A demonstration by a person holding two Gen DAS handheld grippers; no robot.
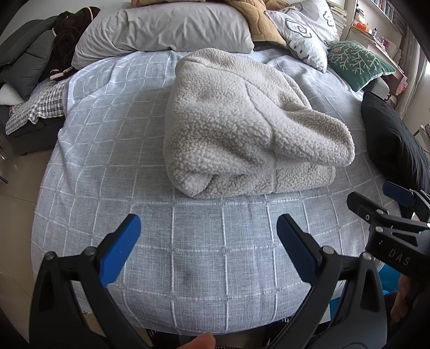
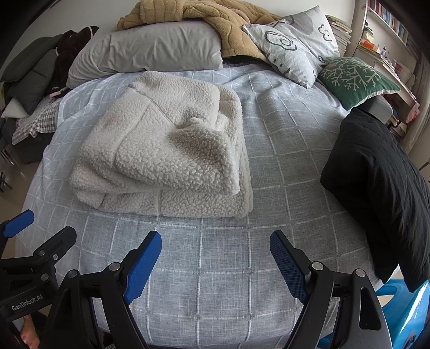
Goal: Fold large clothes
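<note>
A cream fleece garment (image 1: 242,123) lies folded into a thick bundle on the grey checked bed cover (image 1: 113,150). It also shows in the right wrist view (image 2: 164,158), left of centre. My left gripper (image 1: 208,224) is open and empty, held over the bare cover in front of the bundle. My right gripper (image 2: 215,241) is open and empty, near the bed's front edge, to the right of the bundle. The right gripper also shows at the right edge of the left wrist view (image 1: 376,197). The left gripper shows at the left edge of the right wrist view (image 2: 40,225).
A black quilted garment (image 2: 381,188) lies on the bed's right side. Grey (image 2: 150,51), patterned (image 2: 293,45) and green (image 2: 354,77) pillows and a tan blanket (image 2: 215,16) line the head. Dark clothes (image 1: 64,40) pile at the left. A blue stool (image 2: 403,308) stands at the front right.
</note>
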